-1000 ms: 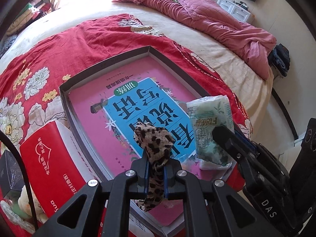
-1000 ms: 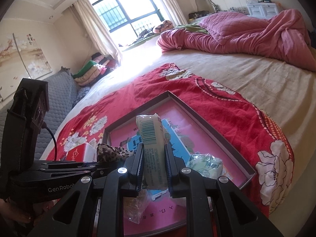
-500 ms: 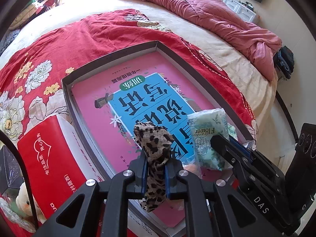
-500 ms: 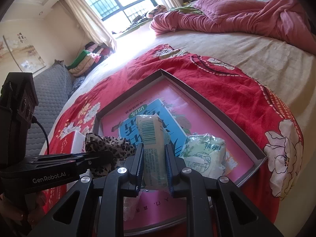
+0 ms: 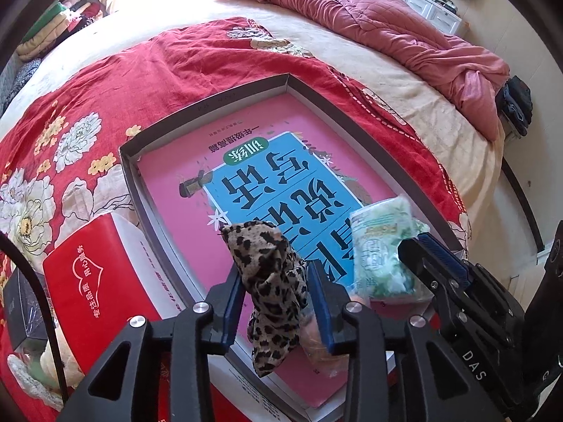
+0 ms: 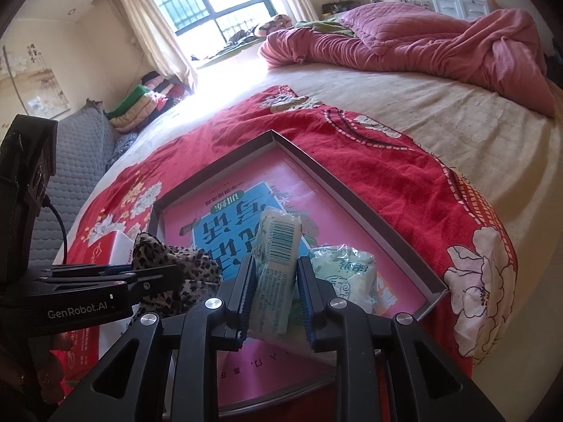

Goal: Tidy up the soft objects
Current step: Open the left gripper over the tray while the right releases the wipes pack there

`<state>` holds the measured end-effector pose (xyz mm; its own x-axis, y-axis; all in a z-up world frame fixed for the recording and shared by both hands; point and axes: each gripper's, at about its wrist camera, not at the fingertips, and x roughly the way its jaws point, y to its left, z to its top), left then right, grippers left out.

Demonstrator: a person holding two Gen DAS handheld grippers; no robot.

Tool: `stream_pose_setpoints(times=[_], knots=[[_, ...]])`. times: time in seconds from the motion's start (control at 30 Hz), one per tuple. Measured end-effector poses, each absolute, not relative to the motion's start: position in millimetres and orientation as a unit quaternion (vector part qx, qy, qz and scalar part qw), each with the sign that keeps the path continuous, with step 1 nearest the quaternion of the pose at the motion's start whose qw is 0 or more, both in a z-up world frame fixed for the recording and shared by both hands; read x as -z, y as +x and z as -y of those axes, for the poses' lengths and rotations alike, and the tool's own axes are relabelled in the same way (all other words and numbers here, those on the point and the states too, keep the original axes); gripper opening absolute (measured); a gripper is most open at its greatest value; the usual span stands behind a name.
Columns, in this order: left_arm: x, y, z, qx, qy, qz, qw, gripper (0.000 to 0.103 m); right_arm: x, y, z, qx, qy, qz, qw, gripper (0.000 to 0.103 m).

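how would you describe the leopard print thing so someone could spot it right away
On the red floral bedspread lies a shallow grey box with a pink and blue book inside. Over its near edge, the leopard-print cloth hangs between the left claw's parted blue pads. It alone is spotted tan fabric; the packets beside it are pale green plastic.

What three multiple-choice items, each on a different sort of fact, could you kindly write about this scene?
1. The grey box lies on: A a red floral blanket; B a wooden desk; C a carpet.
2. The heaped quilt is: A green; B pink; C black.
3. The left claw has its jaws: A shut on nothing; B apart, with the leopard cloth between them; C out of view.

Key: 1 A, the blanket shows all round the box's rim. 2 B, its quilted cloth is plainly pink. 3 B, the jaws have just been opening, and a gap shows beside the cloth.
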<state>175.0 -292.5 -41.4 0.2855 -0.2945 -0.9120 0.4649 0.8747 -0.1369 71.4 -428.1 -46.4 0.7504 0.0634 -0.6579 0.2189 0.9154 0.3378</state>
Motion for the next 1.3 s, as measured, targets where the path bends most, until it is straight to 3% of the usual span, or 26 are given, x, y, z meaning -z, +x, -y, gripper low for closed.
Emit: stream_pose_setpoints(times=[0.1, 0.97, 1.1, 1.3], knots=[[40, 177, 289, 0.228, 0.074, -0.548, 0.802, 0.05, 45, 70, 430, 0.049, 0.198, -0.349, 0.915, 0.029], [34, 139, 289, 0.282, 0.059, -0.571, 0.769, 0.06, 35, 57, 440, 0.078, 0.194, -0.327, 0.921, 0.033], [33, 130, 294, 0.296, 0.062, -0.571, 0.764, 0.062, 34, 53, 443, 0.085, 0.2, -0.322, 0.921, 0.045], [28, 121, 296, 0.3, 0.07, -0.563, 0.767, 0.071, 32, 49, 444, 0.092, 0.198, -0.321, 0.922, 0.048]])
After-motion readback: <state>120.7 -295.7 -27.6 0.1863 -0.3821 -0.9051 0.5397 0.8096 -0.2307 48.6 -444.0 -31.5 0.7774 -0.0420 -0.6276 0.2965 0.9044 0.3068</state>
